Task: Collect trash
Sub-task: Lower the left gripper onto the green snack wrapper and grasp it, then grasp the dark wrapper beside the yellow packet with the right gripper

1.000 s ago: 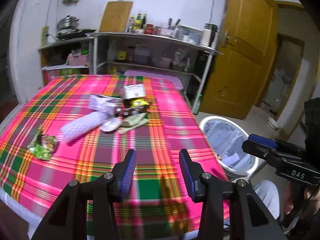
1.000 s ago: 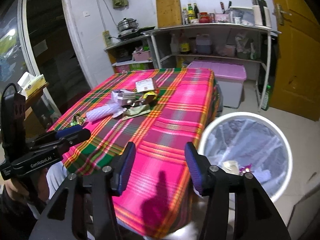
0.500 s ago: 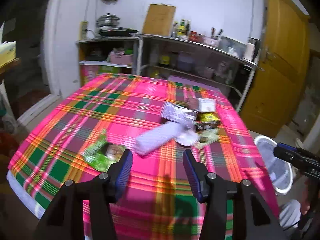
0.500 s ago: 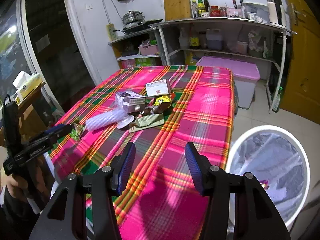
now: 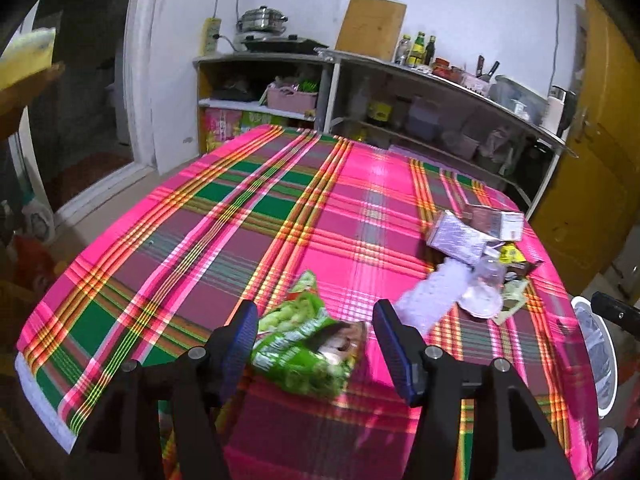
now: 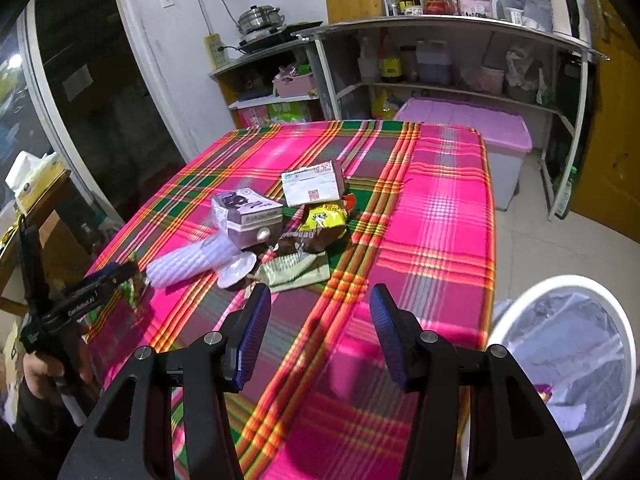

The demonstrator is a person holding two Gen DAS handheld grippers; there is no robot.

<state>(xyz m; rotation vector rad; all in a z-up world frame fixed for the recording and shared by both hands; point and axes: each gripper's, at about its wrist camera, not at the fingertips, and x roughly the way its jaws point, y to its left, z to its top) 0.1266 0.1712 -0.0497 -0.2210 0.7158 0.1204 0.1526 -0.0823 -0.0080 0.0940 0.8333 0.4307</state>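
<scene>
Two sets of tongs, both spread wide and holding nothing. Left gripper (image 5: pixel 314 338) low over the near edge of the plaid tablecloth (image 5: pixel 280 216), blue pads (image 5: pixel 240 340) apart on either side of a crumpled green snack bag (image 5: pixel 304 344); whether either pad touches the bag cannot be told, though the left pad sits just beside its edge. Right gripper (image 6: pixel 320 332) higher and further back, jaws apart above bare cloth, nothing between them.

Beyond the green bag: a white ribbed plastic sleeve (image 5: pixel 428 300) lying diagonally, a clear round lid (image 5: pixel 480 300) at its far end, then a cluster of a lilac carton (image 6: pixel 248 216), a white printed box (image 6: pixel 312 184), a yellow wrapper (image 6: pixel 324 216), a brown wrapper (image 6: pixel 308 238) and a pale green sachet (image 6: pixel 296 272). Off the table's right side, on the floor, a white-rimmed bin with a plastic liner (image 6: pixel 568 344), some scraps already inside.

Step in hand, judging by the pose: lining up on the green bag for a pickup. Most of the trash not yet collected.

Next move: lower a little, close firmly on the crinkled foil near its middle, lift clear, carry across to the bin. Thin slippery film, so likely to slide out of a shallow pinch.
</scene>
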